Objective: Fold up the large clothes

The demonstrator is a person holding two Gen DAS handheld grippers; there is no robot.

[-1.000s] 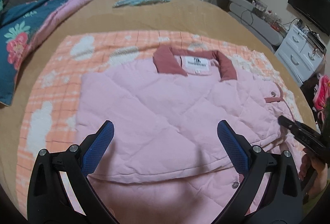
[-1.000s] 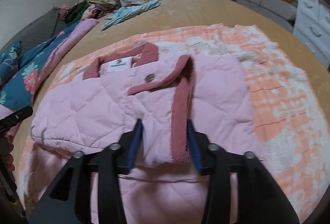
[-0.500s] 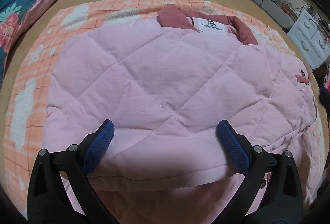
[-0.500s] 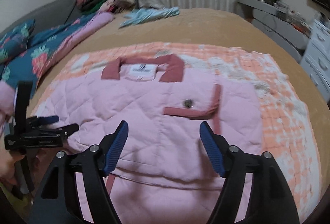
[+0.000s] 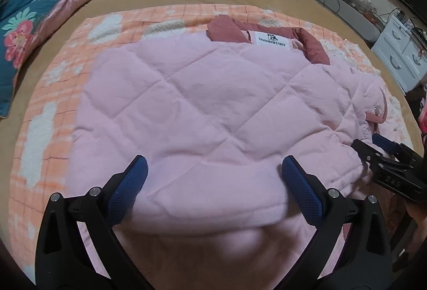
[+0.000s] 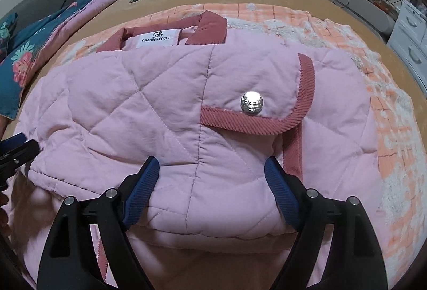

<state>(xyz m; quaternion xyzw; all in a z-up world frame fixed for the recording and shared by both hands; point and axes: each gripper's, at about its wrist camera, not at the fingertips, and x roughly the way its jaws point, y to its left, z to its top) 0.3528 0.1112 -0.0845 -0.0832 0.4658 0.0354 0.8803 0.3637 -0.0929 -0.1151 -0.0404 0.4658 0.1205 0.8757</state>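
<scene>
A: Well, my left gripper is spread wide over the folded jacket; nothing pinched.

B: And the right?

A: My right gripper has just been opening, straddling the jacket's near fold, unclamped. The jacket lies on the blanket.

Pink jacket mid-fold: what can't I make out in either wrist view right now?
- Near hem of the pink jacket: left wrist view, blurred and covered by the left gripper.
- Right gripper: right wrist view, fabric bulges between open jaws; pad contact unclear.
- Sleeves: folded under, neither view.
- Label: small print beyond the brand name is unreadable.
</scene>
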